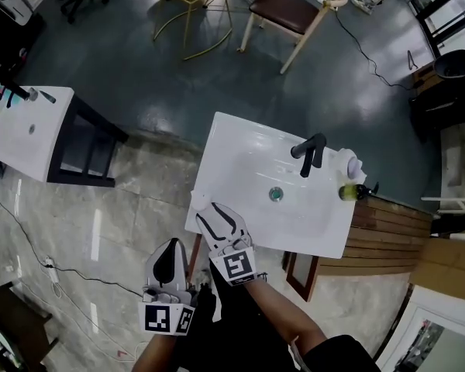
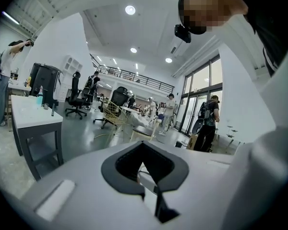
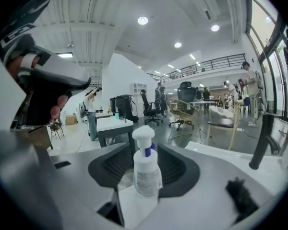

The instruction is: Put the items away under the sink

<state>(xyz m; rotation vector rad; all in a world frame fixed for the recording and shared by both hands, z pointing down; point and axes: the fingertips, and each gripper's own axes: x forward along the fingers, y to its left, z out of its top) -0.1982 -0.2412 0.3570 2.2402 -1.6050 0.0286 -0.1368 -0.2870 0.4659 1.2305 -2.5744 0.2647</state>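
A white pump bottle [image 1: 199,200] stands on the near left corner of the white sink [image 1: 240,149]. My right gripper [image 1: 212,211] is open around it; in the right gripper view the bottle [image 3: 146,174] stands upright between the dark pads [image 3: 180,169] with a gap on each side. My left gripper [image 1: 170,245] hangs lower and to the left, off the sink, with its tips together and nothing in them; the left gripper view shows its pads meeting at a point [image 2: 143,145]. A white bottle [image 1: 352,163] and a yellow-green pump bottle [image 1: 350,192] stand at the sink's right end.
A black faucet [image 1: 310,152] rises behind the drain [image 1: 276,194]. A brown-framed door [image 1: 302,273] stands out below the sink's near side. Wooden boards [image 1: 387,227] lie to the right, a second white sink table [image 1: 27,130] to the left. Chairs [image 1: 291,14] stand beyond.
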